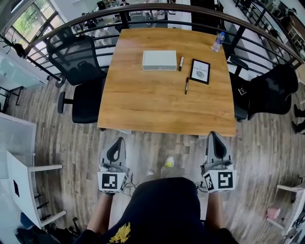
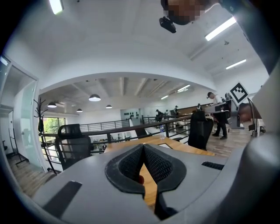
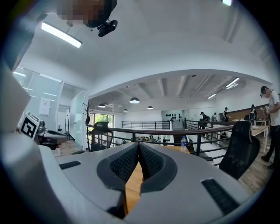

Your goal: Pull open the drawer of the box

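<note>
A flat white box (image 1: 159, 60) lies closed on the far half of the wooden table (image 1: 157, 109); from above I can make out no drawer front. Both grippers hover over the floor short of the table's near edge, close to the person's body and well apart from the box. My left gripper (image 1: 117, 141) points toward the table with its jaws shut and nothing between them; in the left gripper view the left gripper's (image 2: 143, 146) pads meet at the tips. My right gripper (image 1: 214, 135) is likewise shut and holds nothing, and the right gripper view shows that gripper's (image 3: 138, 144) pads closed together.
Right of the box lie a marker (image 1: 181, 63), a black pen (image 1: 187, 85) and a dark book (image 1: 200, 71). A water bottle (image 1: 218, 42) stands at the far right corner. Black office chairs (image 1: 78, 71) (image 1: 267, 93) flank the table, with a railing (image 1: 143, 9) behind.
</note>
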`<state>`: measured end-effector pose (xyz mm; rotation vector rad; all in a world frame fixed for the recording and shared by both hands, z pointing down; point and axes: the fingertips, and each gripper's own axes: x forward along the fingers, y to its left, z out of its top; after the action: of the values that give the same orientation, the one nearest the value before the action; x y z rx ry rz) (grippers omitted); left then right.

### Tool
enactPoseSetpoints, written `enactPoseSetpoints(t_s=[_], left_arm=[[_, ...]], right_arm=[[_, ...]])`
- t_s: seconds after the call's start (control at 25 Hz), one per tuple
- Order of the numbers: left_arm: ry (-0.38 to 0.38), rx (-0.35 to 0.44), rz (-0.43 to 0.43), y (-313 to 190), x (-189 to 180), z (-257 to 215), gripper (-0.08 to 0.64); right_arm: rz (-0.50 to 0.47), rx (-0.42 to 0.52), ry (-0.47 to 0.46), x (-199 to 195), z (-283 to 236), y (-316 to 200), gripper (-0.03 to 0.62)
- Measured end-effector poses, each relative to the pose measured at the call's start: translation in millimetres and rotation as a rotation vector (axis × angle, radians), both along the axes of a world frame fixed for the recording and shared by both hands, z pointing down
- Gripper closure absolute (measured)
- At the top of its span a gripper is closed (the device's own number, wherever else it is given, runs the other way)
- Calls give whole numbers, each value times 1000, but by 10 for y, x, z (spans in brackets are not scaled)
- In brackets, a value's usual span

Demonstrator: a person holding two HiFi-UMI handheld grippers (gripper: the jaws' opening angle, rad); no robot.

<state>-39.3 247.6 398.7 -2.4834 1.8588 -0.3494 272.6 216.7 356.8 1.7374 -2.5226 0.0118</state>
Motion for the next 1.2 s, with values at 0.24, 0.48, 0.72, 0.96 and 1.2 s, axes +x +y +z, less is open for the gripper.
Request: enactPoseSetpoints(t_s=[0.24,0.48,0.72,0.96,1.2], left_arm=[[16,3,-69,-311,128,-11,543],[26,-7,-94,-704,155,-40,543],[55,-22,-75,-1171,5,77,543],[101,-22,1,-1999,-203,164,543],[148,7,78,-2751,-381,114,543]], right_arm=[[-35,-39,-22,168,152,-398,597],[-107,-52,-50,1,132,-798,597],[-91,-68,-31,-192,209,-1197,597],[-42,-116,-137,-486,231,-1782,597],[-12,-117,-131,-977,231,-2400,597]])
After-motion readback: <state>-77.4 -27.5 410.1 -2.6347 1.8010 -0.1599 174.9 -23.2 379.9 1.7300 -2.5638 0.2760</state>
